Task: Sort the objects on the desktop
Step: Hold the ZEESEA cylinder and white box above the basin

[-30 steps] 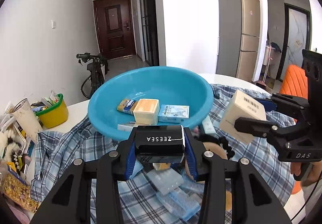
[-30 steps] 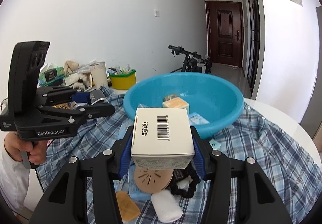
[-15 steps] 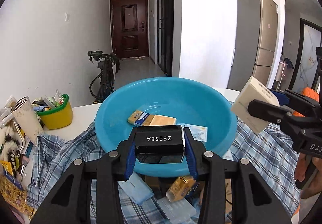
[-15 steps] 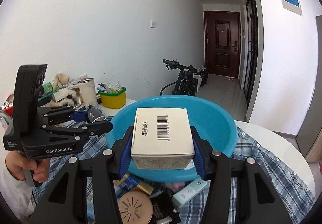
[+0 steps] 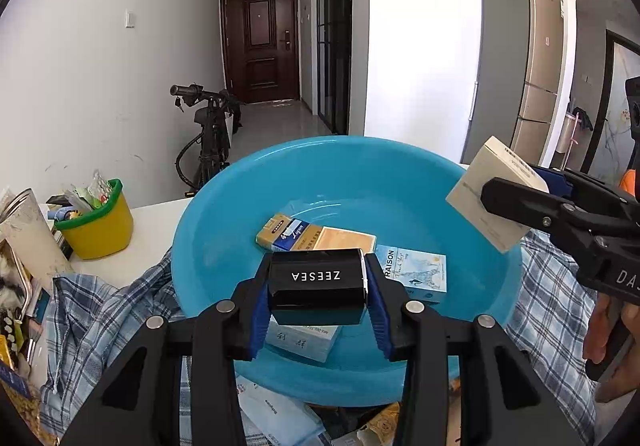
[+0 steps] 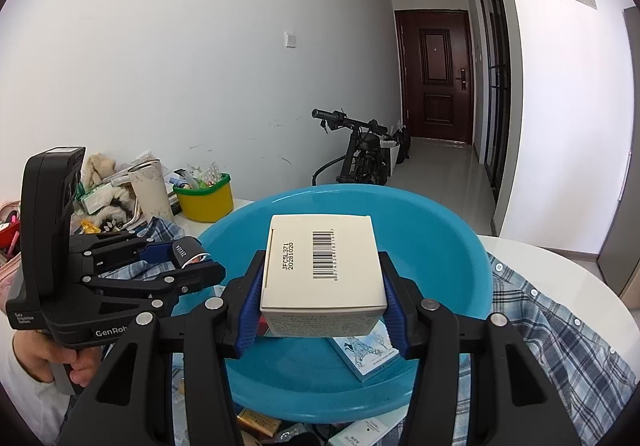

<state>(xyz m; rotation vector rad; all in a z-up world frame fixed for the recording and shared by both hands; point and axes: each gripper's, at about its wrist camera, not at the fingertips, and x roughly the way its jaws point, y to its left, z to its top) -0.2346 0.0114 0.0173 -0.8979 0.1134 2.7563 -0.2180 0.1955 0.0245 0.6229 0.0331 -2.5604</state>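
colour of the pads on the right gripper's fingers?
Blue pads on black fingers, clamped on the cream box. Clearest in the right wrist view.

Glossy plastic basin [image 5: 224, 230], matt cardboard box [image 6: 320, 266], checked cloth [image 5: 100, 310]

Two grippers each held one box. One blue basin [image 5: 224, 230] contained four flat packs. One yellow tub [image 5: 100, 230] and one pale cup [image 6: 149, 189] stood beyond it.

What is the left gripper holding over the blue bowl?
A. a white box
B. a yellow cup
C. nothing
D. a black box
D: the left gripper is shut on a black box above the blue bowl; the white box sits in the right gripper.
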